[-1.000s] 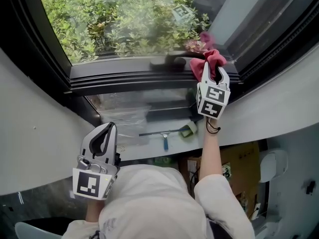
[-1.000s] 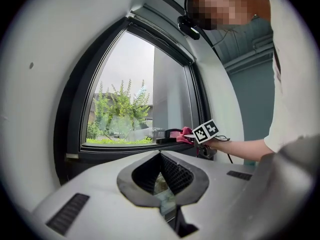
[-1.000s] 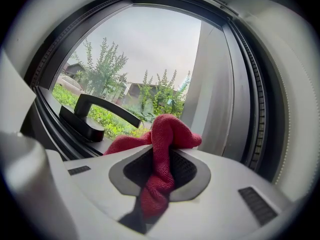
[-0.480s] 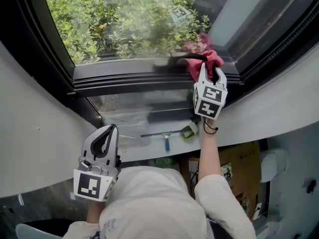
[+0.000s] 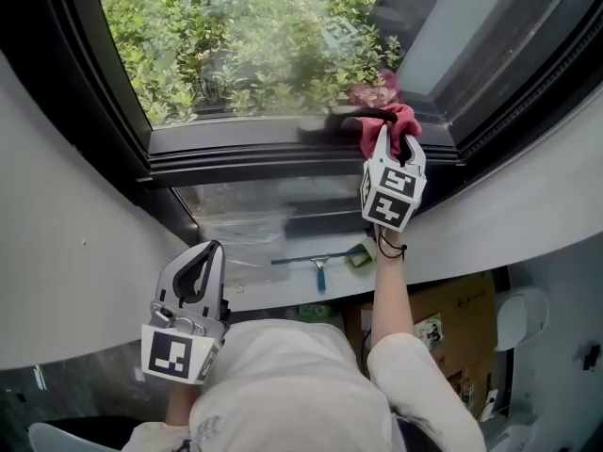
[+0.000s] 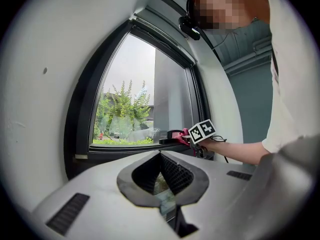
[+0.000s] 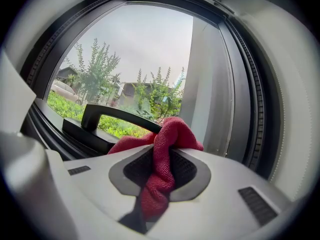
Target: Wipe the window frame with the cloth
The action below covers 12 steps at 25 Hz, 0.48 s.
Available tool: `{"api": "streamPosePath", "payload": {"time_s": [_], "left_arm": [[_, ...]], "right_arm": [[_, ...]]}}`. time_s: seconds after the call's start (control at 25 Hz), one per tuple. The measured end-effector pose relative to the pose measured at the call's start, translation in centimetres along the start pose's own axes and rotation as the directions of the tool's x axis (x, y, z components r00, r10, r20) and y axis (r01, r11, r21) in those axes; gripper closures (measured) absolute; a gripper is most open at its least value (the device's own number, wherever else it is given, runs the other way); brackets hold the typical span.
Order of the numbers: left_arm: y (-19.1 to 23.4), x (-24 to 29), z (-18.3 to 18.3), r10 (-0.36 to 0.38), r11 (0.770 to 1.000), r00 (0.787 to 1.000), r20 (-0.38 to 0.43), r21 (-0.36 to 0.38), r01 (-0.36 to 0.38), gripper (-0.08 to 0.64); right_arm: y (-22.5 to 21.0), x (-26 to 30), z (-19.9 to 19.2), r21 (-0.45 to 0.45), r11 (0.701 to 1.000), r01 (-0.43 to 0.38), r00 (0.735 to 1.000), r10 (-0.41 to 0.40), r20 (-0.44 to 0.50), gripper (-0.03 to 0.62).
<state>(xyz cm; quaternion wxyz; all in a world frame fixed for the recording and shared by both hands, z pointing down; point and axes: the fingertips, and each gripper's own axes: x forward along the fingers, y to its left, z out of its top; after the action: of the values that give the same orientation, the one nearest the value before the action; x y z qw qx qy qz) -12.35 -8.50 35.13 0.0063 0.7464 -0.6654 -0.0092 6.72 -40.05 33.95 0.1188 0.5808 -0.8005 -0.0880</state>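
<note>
The right tool (image 5: 395, 144) pinches the red cloth (image 5: 405, 119) tight against the window frame (image 5: 254, 155) near its right corner, beside the handle (image 5: 350, 116). Wiping looks under way. The next move is probably a slide left along the frame. The left tool (image 5: 209, 249) is closed and empty.

Head view looks steeply down on the dark window frame (image 5: 264, 158); right gripper view faces it close up, left gripper view from farther back.

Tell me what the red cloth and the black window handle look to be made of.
Red cloth: looks like microfibre or terry, given its fuzzy, matte weave. Window handle: probably painted metal or hard plastic; smooth satin black, faint sheen; which one stays open.
</note>
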Motion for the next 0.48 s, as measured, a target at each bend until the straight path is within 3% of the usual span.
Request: {"api": "streamPosePath", "payload": {"time_s": [0.24,0.48], "left_arm": [[0.1,-0.3,-0.3,0.013,1.000,1.000,-0.008,-0.004,-0.013,0.552],[0.5,0.0,-0.1,0.022,1.000,1.000,-0.006,-0.009,-0.022,0.551]], "right_arm": [[0.7,-0.8,-0.4,0.079,0.997,0.013,1.000,-0.013,-0.008,0.508],[1.1,-1.2,-0.2,0.097,0.995,0.027,1.000,-0.028,0.006,0.508]]}}
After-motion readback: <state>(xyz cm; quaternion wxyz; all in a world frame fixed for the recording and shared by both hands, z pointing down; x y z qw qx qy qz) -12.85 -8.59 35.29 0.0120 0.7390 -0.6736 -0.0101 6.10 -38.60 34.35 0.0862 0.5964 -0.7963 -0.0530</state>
